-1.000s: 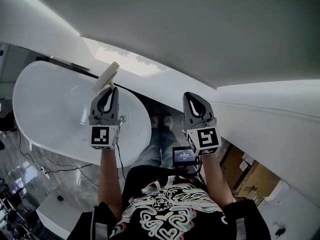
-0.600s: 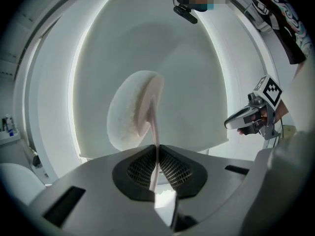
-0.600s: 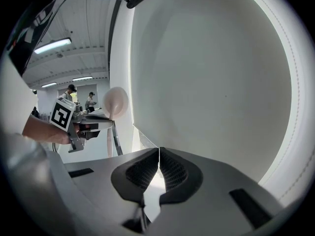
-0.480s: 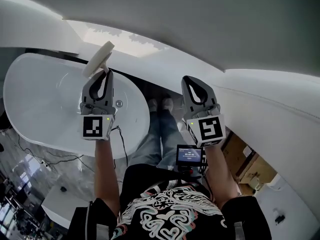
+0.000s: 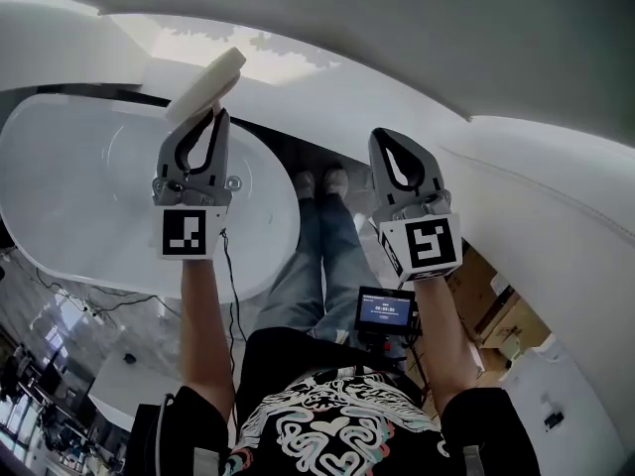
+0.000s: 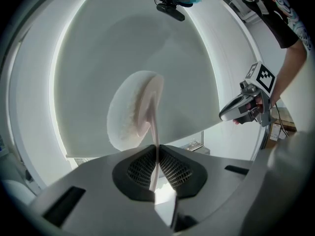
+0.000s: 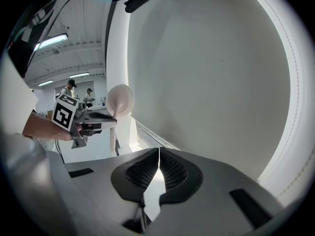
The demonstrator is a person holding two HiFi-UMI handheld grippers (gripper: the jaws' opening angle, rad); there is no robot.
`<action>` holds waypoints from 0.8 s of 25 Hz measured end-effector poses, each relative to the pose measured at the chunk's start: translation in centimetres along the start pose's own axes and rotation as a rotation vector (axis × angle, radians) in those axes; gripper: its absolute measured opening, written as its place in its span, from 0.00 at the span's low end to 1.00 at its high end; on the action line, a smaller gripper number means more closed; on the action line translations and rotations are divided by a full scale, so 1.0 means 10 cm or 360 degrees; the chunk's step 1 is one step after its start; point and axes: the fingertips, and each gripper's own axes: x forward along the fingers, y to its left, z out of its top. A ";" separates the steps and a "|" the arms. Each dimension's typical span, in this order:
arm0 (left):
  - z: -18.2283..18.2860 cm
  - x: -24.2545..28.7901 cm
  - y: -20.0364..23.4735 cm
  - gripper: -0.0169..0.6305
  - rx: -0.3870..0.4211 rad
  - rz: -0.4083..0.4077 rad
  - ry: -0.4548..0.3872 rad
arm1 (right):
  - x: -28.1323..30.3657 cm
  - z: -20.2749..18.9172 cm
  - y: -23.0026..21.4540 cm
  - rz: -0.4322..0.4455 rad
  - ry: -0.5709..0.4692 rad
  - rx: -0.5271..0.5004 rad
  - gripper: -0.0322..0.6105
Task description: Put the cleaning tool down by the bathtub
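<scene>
White round fluffy cleaning tool (image 5: 205, 85) sticks straight out of our left gripper (image 5: 210, 119), jaws squeezing its thin handle, over the white oval bathtub (image 5: 79, 206); our right gripper (image 5: 389, 145) has jaws together, empty

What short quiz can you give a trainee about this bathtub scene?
1. True or false: the right claw is shut with nothing between its jaws.
2. What is the left claw shut on? A) a bottle B) the cleaning tool C) a towel
3. Fill the gap: in the head view, the large white thing under the left claw is the ___.

Key: 1 true; 2 B; 3 bathtub.
</scene>
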 end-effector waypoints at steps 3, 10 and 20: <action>-0.11 0.11 0.01 0.08 0.0033 -0.0025 -0.0011 | 0.14 -0.12 -0.02 -0.0007 0.0009 0.0009 0.10; -0.46 0.27 -0.14 0.08 0.0263 -0.0132 0.0092 | 0.29 -0.40 -0.09 -0.0017 0.0053 0.0015 0.10; -0.95 0.59 -0.44 0.08 0.0382 -0.0284 0.0209 | 0.57 -0.85 -0.21 -0.0015 0.0105 0.0007 0.10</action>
